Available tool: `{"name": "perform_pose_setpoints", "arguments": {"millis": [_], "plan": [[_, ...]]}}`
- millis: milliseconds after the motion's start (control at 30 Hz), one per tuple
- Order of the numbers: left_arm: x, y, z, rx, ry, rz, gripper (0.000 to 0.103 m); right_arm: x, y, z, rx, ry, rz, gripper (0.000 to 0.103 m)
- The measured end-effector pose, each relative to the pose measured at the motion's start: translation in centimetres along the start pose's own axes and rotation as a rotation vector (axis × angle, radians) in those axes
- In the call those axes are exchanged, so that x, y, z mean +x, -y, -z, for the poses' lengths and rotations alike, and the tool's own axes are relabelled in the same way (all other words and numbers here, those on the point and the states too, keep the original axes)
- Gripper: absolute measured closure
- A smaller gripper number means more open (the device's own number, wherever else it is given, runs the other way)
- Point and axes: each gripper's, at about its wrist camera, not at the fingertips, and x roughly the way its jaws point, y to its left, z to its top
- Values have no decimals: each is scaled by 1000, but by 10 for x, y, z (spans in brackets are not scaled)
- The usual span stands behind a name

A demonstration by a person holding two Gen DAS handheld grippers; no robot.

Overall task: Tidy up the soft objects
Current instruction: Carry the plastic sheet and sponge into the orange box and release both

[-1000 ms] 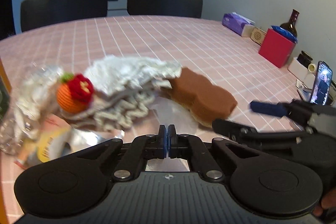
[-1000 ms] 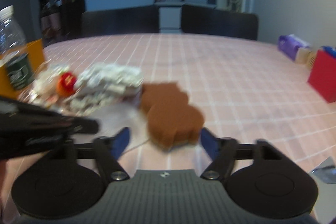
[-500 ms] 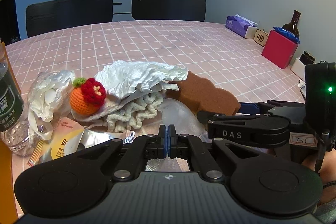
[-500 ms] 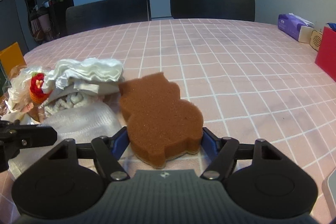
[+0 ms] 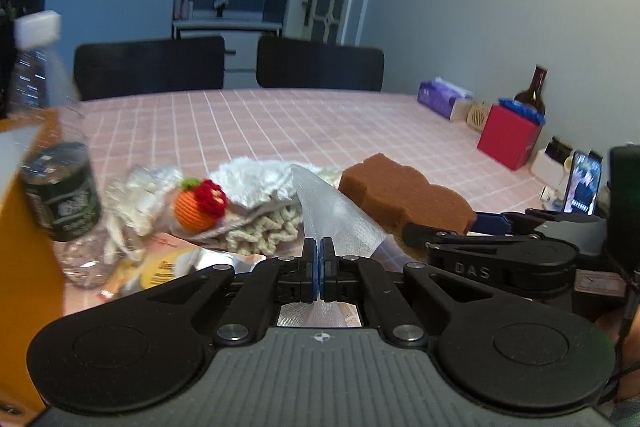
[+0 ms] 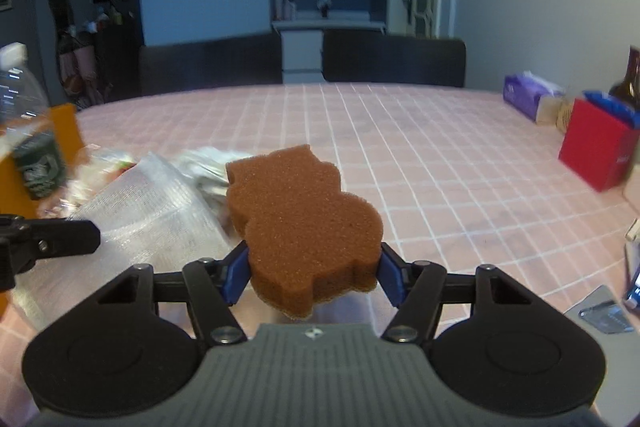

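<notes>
My right gripper (image 6: 312, 273) is shut on a brown shaped sponge (image 6: 304, 223) and holds it just above the pink checked table (image 6: 440, 163). The sponge also shows in the left wrist view (image 5: 404, 197). My left gripper (image 5: 319, 269) is shut on the edge of a clear mesh plastic bag (image 5: 336, 215), which stands lifted; the bag also shows in the right wrist view (image 6: 156, 211). Behind lie a crocheted orange with a red flower (image 5: 199, 203), a white cloth (image 5: 260, 181) and a cream knitted piece (image 5: 264, 229).
A water bottle (image 5: 48, 155) and an orange box (image 5: 16, 211) stand at the left, with snack wrappers (image 5: 160, 263) beside them. At the right are a red box (image 5: 510, 141), a tissue pack (image 5: 442, 99), a brown bottle (image 5: 530, 93) and a phone (image 5: 582, 183).
My right gripper has closed on the sponge and lifted it off the table. My left gripper has raised the plastic bag's edge.
</notes>
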Motion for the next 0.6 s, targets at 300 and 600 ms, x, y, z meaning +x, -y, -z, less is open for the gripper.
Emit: {"name": "perform_pose_setpoints", "arguments": {"millis": [300, 600], "plan": [[-93, -25, -6, 17, 167, -114, 103, -69, -51, -14, -93, 87, -220, 38], [-165, -87, -19, 56, 211, -383, 103, -98, -138, -38, -311, 147, -425, 38]]}}
